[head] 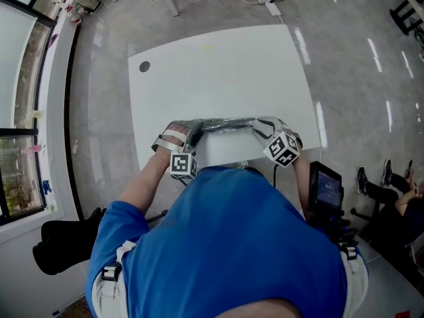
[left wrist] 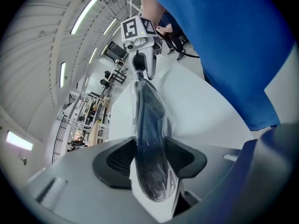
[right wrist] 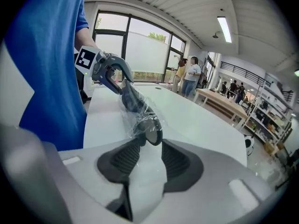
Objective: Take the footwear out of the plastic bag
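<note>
1. Blue shirt [head: 232, 244] fills the bottom of the head view. Just beyond it, both tongs meet the bag [head: 225, 124] over the near edge of the white counter [head: 218, 65].
2. Left tongs [left wrist: 150, 162]: narrowed onto one end of the dark footwear [left wrist: 149, 120], with the pads pressing on it through the clear plastic. The bite looks deep, well back between the pads.
3. Right tongs [right wrist: 148, 143]: closed at the tips on the bag's other end, where crinkled film wraps a rounded dark end of the footwear. The bite here is shallow.
4. The footwear is wholly inside the bag, strung between the two tongs close in front of me. I cannot tell whether it rests on the counter or hangs just above it.
5. The relation that matters is the long axis. It runs straight from one tongs to the other, across me and roughly along the counter's near edge. Each tongs looks down that axis at its partner, and neither is nearer, since each has an end.
6. I judge the pull must go along that axis, with one tongs keeping only plastic and the other keeping the footwear. I cannot see which end is the bag's mouth.
7. The film looks slick, so my right grip could slip first.
</note>
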Motion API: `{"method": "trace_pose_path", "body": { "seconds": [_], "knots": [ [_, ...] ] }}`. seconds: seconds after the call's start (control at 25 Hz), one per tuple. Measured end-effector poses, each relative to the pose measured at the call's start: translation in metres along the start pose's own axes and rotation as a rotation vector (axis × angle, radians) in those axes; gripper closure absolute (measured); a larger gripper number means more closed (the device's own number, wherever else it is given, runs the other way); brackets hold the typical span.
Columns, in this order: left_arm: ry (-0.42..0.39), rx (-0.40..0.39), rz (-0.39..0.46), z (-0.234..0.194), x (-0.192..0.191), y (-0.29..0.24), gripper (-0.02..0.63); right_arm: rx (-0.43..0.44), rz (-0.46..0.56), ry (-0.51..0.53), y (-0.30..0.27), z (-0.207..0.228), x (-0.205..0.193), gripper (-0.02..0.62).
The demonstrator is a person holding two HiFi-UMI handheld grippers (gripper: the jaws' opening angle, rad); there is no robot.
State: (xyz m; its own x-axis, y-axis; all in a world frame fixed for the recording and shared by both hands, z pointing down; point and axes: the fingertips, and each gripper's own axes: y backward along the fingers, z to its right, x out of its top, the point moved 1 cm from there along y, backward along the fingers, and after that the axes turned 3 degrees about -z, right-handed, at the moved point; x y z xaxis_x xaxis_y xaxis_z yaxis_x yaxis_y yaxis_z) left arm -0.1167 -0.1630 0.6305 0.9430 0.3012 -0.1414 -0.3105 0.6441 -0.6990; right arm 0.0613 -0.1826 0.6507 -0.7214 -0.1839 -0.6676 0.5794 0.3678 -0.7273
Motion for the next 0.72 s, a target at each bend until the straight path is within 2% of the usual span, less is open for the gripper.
{"method": "trace_pose_path", "body": {
  "seconds": [0.28,0.52,0.64,0.72],
  "knots": [
    [-0.026,0.013,0.022,0.003,0.002,0.005,0.390,0.054,0.036,0.070,-0.001,-0.009,0.011,0.425],
    [-0.018,0.020,0.025,0.002,0.001,0.008,0.390,0.025,0.023,0.108,-0.007,-0.010,0.019,0.426],
    [-0.007,0.008,0.020,0.001,-0.001,0.010,0.390,0.005,0.003,0.151,-0.006,-0.009,0.017,0.499],
    [-0.006,0.002,0.020,0.000,-0.005,0.009,0.390,0.006,-0.007,0.173,-0.005,-0.009,0.017,0.510]
  ]
}}
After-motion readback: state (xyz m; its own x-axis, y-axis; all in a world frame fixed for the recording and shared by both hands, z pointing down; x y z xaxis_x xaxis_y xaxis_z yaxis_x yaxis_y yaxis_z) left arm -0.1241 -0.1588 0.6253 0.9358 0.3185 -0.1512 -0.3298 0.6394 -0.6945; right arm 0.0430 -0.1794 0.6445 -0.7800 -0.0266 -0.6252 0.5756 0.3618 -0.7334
